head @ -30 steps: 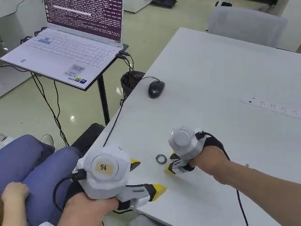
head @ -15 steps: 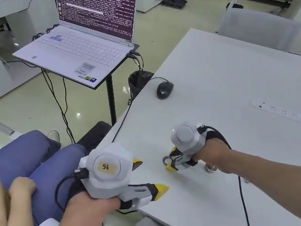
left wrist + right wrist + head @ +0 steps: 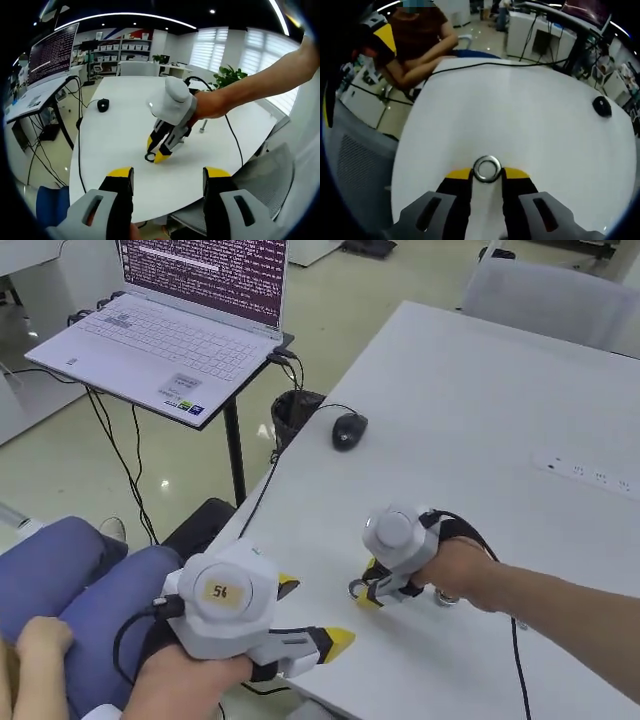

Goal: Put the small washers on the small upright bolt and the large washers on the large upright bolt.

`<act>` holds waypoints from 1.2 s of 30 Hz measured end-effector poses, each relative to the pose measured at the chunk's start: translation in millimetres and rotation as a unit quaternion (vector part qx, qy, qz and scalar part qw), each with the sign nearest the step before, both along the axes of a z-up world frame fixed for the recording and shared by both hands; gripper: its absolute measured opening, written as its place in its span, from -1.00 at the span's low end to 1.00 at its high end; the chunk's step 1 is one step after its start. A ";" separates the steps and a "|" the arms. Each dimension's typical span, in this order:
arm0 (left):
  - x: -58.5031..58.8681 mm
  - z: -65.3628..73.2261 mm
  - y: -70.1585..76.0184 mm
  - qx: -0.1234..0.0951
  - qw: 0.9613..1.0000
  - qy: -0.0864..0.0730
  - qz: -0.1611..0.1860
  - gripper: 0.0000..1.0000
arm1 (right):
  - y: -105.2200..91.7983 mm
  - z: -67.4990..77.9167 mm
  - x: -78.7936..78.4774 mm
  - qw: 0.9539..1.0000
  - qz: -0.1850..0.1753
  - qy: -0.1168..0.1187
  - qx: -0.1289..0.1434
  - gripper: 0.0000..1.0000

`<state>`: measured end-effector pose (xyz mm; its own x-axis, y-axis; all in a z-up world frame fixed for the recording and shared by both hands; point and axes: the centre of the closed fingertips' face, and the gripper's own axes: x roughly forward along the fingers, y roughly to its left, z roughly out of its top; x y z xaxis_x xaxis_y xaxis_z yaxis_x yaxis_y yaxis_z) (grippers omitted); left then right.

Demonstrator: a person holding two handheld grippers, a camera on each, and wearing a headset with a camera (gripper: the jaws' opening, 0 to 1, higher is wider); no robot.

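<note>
Washer (image 3: pixel 487 168) comes first: a small, shiny metal ring, pinched by its rim between the two yellow tips of the right gripper (image 3: pixel 486 176). The jaws are closed down narrow on it, and the hole pokes out just past the tips. The ring sits very low, just over the white table (image 3: pixel 480 420), or maybe touching it. I cannot tell if it is a small one or a big one.

It looks light, hard and smooth, so I think it could slip or spin in the tips. Holding it by the outer edge is best, because that keeps the hole free for the bolt.

A bolt (image 3: pixel 202 128) stands up on the table just behind the hand that holds the right gripper — its size is hard to judge too.

The left gripper (image 3: pixel 168 175) has its jaws wide apart with nothing between them. The right gripper and its ring are straight ahead of it, a little way off.

Far beyond both tools lies a black mouse (image 3: pixel 348 429).
</note>
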<state>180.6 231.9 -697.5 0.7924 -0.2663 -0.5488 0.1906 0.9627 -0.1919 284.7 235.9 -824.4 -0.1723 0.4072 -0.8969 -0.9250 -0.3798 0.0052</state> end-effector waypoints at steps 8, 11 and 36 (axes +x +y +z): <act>2.3 0.5 -3.1 0.000 1.000 -0.001 -0.004 0.10 | -15.5 0.1 -9.7 1.000 -0.013 -0.001 0.006 -0.53; 3.5 0.8 -5.2 0.000 1.000 -0.002 -0.008 0.10 | -22.6 0.7 -10.6 1.000 -0.023 0.000 0.008 -0.53; 13.4 4.1 -24.7 0.002 0.999 -0.005 -0.037 0.10 | -113.9 27.0 13.7 0.982 -0.179 -0.014 0.059 -0.53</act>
